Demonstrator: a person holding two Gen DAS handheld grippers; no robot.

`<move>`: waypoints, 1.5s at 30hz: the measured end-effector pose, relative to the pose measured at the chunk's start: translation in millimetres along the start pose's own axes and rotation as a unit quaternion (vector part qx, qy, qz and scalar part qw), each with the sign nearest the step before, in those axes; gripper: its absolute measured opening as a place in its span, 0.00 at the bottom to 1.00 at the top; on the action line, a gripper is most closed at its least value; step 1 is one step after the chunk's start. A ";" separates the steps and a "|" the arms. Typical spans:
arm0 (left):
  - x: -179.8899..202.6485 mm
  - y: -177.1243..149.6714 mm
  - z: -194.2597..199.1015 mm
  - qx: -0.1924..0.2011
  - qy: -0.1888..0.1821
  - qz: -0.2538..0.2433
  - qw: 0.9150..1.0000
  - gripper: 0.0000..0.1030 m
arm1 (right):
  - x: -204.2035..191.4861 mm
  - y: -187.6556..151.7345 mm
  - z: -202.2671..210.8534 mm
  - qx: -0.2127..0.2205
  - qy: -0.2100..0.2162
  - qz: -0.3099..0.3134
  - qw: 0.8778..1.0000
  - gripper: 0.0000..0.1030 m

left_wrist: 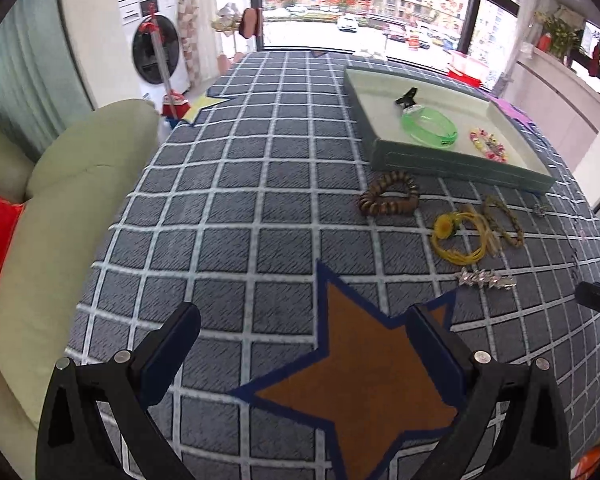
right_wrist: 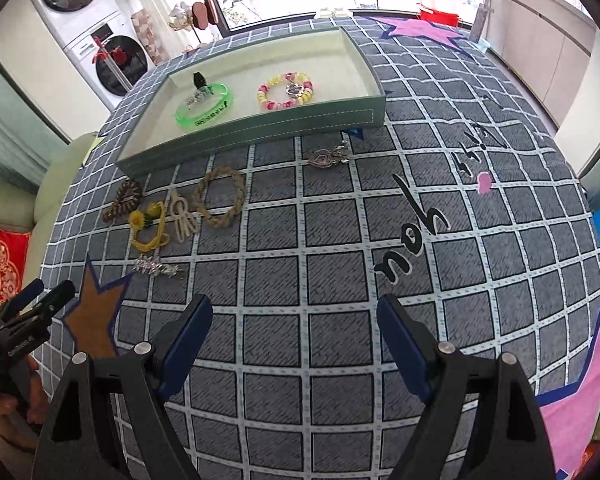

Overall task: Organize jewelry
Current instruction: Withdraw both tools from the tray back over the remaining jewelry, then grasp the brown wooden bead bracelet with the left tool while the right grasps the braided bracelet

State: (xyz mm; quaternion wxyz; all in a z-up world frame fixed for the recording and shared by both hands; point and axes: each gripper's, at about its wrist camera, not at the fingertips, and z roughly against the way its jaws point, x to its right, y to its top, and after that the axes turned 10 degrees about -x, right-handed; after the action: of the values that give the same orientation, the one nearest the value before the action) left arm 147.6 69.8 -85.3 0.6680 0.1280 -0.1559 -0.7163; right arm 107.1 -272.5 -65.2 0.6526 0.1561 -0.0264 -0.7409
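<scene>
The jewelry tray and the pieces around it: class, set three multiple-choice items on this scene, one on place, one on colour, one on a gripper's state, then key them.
1. Where does the braided rope bracelet lie?
A. in the tray
B. on the checked cloth in front of the tray
C. between a gripper's fingers

2. What colour is the bangle in the tray?
A. green
B. red
C. black

3. How do the right gripper's jaws stand?
A. shut on a bracelet
B. shut, empty
C. open, empty

Key:
1 B, it rests on the checked cloth outside the tray's near wall.
2 A, it is translucent green.
3 C, only cloth shows between the spread fingers.
</scene>
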 end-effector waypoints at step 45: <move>55.2 76.8 -55.6 -0.012 -0.042 -0.126 0.991 0.23 | -60.2 68.5 -51.2 -0.016 -0.067 0.094 0.993 0.13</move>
State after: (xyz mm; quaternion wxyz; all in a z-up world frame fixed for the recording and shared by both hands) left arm 235.6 7.3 -104.8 0.5666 0.1087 -0.1578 -0.8014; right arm 192.4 -215.4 -85.3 0.7186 0.0925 -0.0724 -0.6854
